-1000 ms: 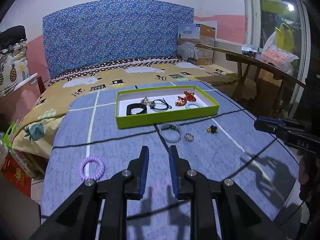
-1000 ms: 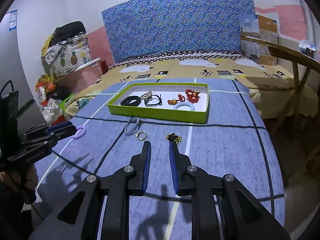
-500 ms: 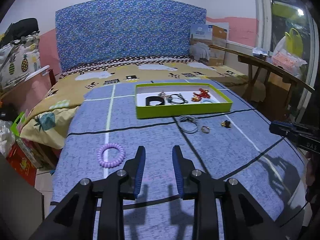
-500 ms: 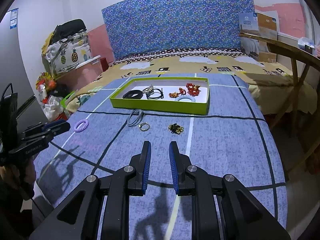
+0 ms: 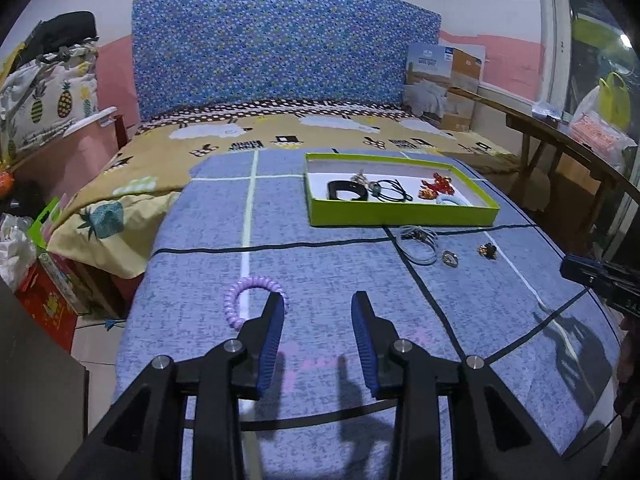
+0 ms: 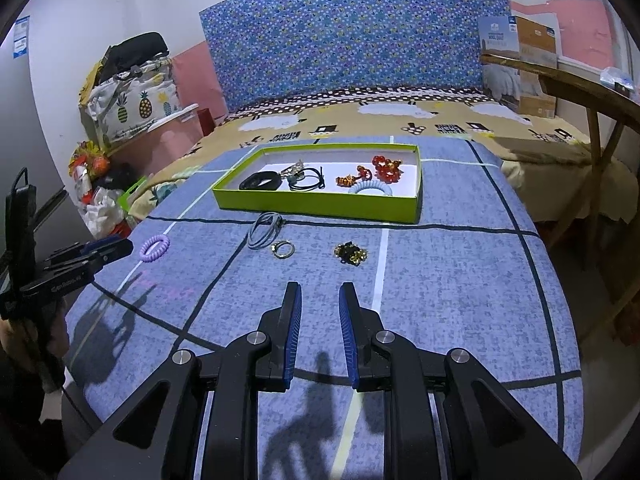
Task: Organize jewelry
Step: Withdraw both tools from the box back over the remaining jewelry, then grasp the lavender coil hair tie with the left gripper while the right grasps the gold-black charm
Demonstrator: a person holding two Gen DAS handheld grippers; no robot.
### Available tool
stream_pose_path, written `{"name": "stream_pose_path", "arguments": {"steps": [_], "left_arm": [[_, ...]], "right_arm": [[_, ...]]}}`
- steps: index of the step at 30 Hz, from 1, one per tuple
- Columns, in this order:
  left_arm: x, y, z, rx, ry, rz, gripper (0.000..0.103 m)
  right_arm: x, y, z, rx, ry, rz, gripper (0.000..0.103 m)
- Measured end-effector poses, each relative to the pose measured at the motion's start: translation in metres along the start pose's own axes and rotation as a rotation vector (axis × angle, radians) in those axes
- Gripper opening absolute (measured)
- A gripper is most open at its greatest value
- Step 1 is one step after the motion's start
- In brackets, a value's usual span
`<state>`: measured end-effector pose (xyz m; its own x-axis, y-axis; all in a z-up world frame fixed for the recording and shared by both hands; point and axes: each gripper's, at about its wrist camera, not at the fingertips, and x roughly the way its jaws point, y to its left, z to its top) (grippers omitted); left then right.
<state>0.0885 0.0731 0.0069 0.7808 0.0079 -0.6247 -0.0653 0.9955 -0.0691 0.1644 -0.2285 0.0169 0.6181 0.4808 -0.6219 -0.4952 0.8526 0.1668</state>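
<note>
Jewelry: a purple coil band [image 5: 256,300] is lying on the blue cloth [image 5: 320,272], just left of the left gripper's [image 5: 318,312] near finger; in the right view it [image 6: 155,248] is sitting apart from the rest, close to the cloth's left edge.
Loose pieces: a grey cord [image 6: 264,234], a ring [image 6: 283,249] and a dark gold cluster [image 6: 351,254] are lying in a row on the cloth, just in front of the tray [image 6: 320,206].
Tray: the green box is holding a black band [image 6: 260,181], a black cord [image 6: 308,179], red beads [image 6: 386,167] and a pale blue coil [image 6: 370,189].
Left gripper: its jaws are opening, with nothing between them, only bare cloth.
Right gripper [image 6: 319,312]: its jaws are standing a little apart, gripping nothing, hovering over bare cloth.
Left view only: the floor and clutter beside the bed's left edge; the right gripper [image 5: 592,276] is showing at the far right.
Right view only: the left gripper [image 6: 96,254] from the side, reaching in beside the purple band.
Open room: bare cloth is spreading wide between both grippers and the loose pieces; the cloth is dropping away at left and right.
</note>
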Motion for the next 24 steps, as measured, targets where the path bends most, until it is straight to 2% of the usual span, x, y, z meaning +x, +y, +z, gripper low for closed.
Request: {"name": "stream_pose_path", "arguments": {"steps": [5,6,7,8,13,18,22,24], "left_arm": [[0.009,0.000,0.002,0.013,0.009,0.024,0.037],[0.011,0.002,0.002,0.011,0.013,0.032,0.037],[0.014,0.005,0.003,0.008,0.021,0.047,0.038],[0.016,0.008,0.003,0.006,0.027,0.060,0.039],[0.028,0.025,0.003,-0.021,0.066,0.111,0.042],[0.042,0.034,0.002,-0.041,0.130,0.089,0.044],[0.051,0.035,0.002,-0.053,0.169,0.080,0.052],[0.054,0.036,0.003,-0.058,0.180,0.085,0.052]], "right_arm": [[0.010,-0.001,0.002,-0.008,0.016,-0.005,0.023],[0.011,-0.001,0.004,-0.011,0.020,-0.005,0.028],[0.013,-0.002,0.004,-0.014,0.024,-0.006,0.039],[0.015,-0.003,0.005,-0.017,0.027,-0.008,0.041],[0.024,-0.005,0.009,-0.034,0.033,-0.014,0.041],[0.040,-0.007,0.016,-0.067,0.060,-0.040,0.041],[0.054,-0.006,0.022,-0.103,0.082,-0.045,0.041],[0.063,-0.005,0.024,-0.121,0.097,-0.045,0.041]]}}
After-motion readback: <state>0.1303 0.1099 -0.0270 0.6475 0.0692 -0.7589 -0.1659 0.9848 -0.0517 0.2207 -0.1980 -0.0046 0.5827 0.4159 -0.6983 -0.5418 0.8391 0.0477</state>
